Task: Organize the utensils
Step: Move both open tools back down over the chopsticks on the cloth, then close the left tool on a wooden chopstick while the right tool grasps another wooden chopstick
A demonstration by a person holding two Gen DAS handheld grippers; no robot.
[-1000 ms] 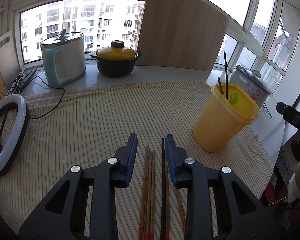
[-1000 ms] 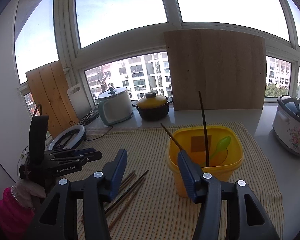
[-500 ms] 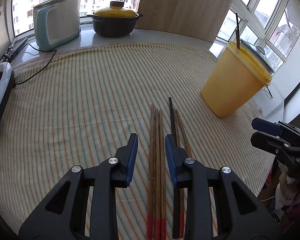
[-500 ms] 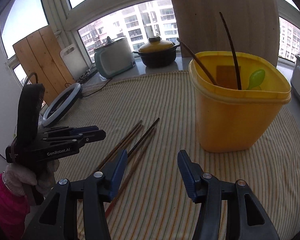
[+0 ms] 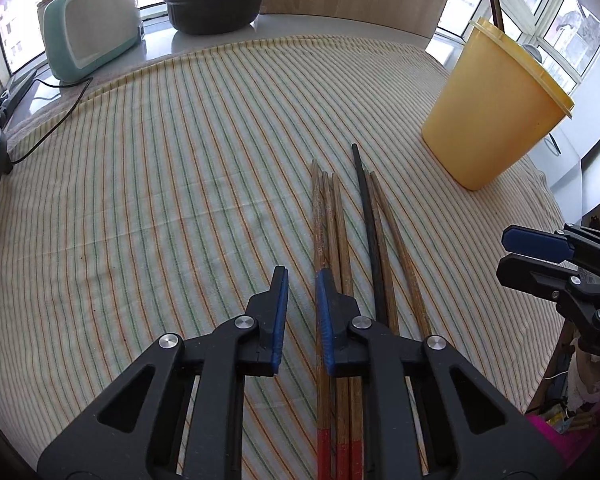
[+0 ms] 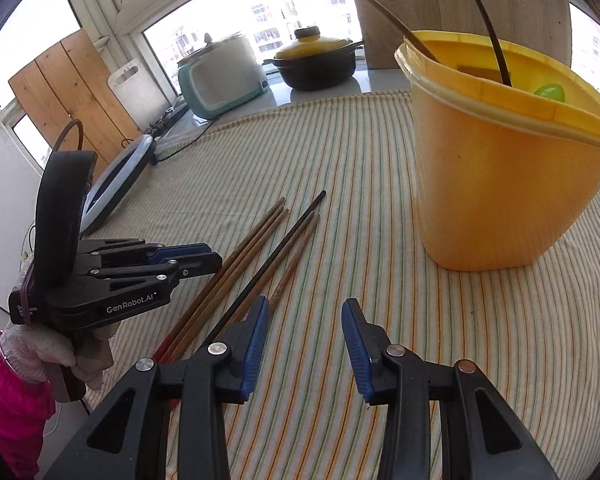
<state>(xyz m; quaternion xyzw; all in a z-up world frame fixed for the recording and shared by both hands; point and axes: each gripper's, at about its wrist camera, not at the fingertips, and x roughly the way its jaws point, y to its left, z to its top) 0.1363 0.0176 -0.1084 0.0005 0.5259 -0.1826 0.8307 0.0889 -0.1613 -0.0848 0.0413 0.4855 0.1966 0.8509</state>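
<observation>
Chopsticks (image 5: pixel 332 232) beside left tongs (image 5: pixel 302 280) (parted)

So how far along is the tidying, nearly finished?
Only started. Done: two sticks and a green spoon stand in the yellow tub. In hand: nothing; the left tool and right tool are both open and empty. Left: six chopsticks lie on the striped cloth.

we see wooden chopsticks (image 5: pixel 332 220), matt | yellow bucket (image 6: pixel 500 184), smooth plastic | striped tablecloth (image 5: pixel 160 184), woven cloth
</observation>
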